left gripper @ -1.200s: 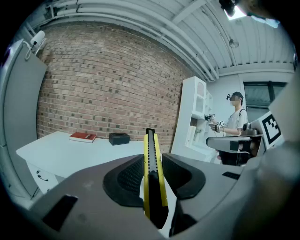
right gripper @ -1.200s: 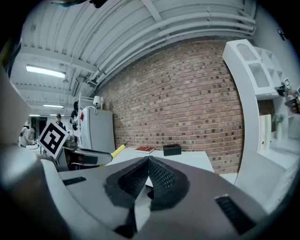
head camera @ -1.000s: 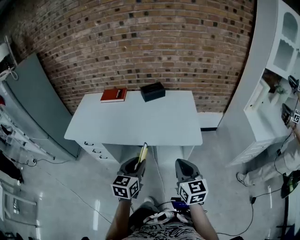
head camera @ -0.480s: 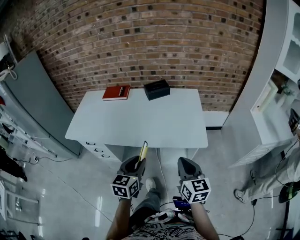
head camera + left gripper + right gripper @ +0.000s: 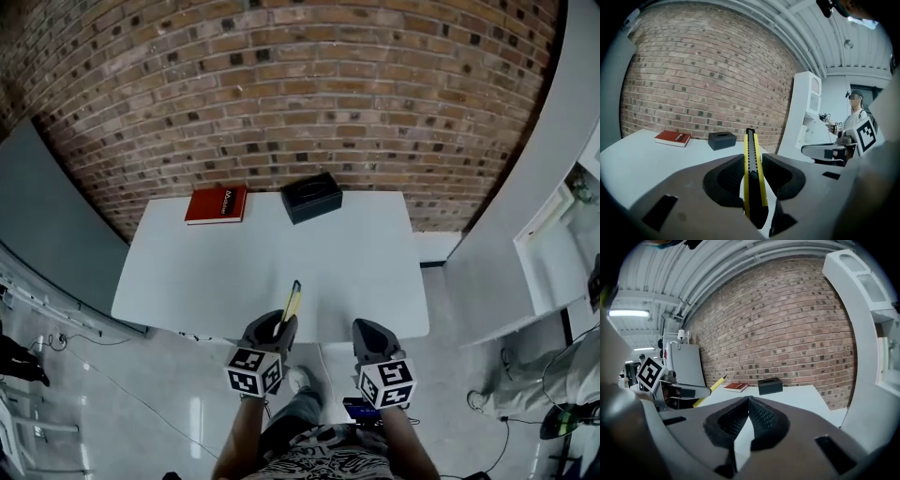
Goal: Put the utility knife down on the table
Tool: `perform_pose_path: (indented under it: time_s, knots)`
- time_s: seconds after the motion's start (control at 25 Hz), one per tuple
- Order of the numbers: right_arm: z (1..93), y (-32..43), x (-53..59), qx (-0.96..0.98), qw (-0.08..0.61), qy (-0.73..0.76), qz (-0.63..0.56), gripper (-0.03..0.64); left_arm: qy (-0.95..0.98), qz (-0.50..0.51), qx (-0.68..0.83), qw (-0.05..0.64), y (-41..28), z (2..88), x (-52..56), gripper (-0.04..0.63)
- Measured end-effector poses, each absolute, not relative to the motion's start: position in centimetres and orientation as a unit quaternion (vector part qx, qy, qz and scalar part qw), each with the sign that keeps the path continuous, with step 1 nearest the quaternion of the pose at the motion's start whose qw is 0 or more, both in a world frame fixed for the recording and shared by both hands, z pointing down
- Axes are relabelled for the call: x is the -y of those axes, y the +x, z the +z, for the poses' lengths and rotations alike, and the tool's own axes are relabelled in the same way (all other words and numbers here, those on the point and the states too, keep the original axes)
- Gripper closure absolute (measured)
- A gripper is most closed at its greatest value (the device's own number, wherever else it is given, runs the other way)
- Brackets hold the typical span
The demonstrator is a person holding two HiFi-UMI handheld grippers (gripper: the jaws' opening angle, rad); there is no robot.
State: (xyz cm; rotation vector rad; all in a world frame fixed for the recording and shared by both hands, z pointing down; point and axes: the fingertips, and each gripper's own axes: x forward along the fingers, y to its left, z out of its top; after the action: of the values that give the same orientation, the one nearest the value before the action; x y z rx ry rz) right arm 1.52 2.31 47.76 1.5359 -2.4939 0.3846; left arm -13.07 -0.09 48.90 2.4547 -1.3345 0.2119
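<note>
A yellow utility knife (image 5: 292,302) with a black slider sticks forward out of my left gripper (image 5: 281,322), which is shut on its rear half. In the left gripper view the knife (image 5: 751,159) stands on edge between the two pads and points toward the brick wall. The knife tip hangs over the near edge of the white table (image 5: 216,272). My right gripper (image 5: 367,328) is beside it at the table's front edge; in the right gripper view its jaws (image 5: 748,400) meet with nothing between them.
A red book (image 5: 217,203) and a black box (image 5: 311,196) lie at the table's far edge by the brick wall. A white cabinet (image 5: 562,234) stands to the right, a grey panel (image 5: 47,216) to the left. A person (image 5: 553,375) stands at far right.
Both grippers have come forward from over the floor to the table's near edge. The knife stays clamped in the left gripper; the right stays shut.
</note>
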Motion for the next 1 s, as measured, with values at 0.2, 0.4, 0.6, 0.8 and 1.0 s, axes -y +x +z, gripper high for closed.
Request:
perform_pose_path:
  time_s: [0.2,0.4,0.6,0.8,1.0]
  knots:
    - [47.7,-0.6,6.3,0.83,0.121,0.529,0.129,0.614,0.869,0.088,0.447,0.192,-14.6,50.1,9.0,0.471]
    - [48.8,-1.3,11.3,0.817,0.144,0.54,0.143,0.614,0.875,0.098,0.426,0.208,-15.4,51.3,15.4,0.471]
    - [49.1,0.1,13.1,0.802,0.159,0.557,0.147,0.614,0.877,0.1,0.416,0.219,-14.8,51.9,18.3,0.469]
    - [48.7,1.5,13.9,0.803,0.159,0.556,0.145,0.614,0.874,0.106,0.417,0.224,-13.4,52.1,18.8,0.471]
    - [48.9,2.4,14.5,0.821,0.161,0.53,0.141,0.614,0.867,0.099,0.436,0.219,-12.0,51.5,18.7,0.471]
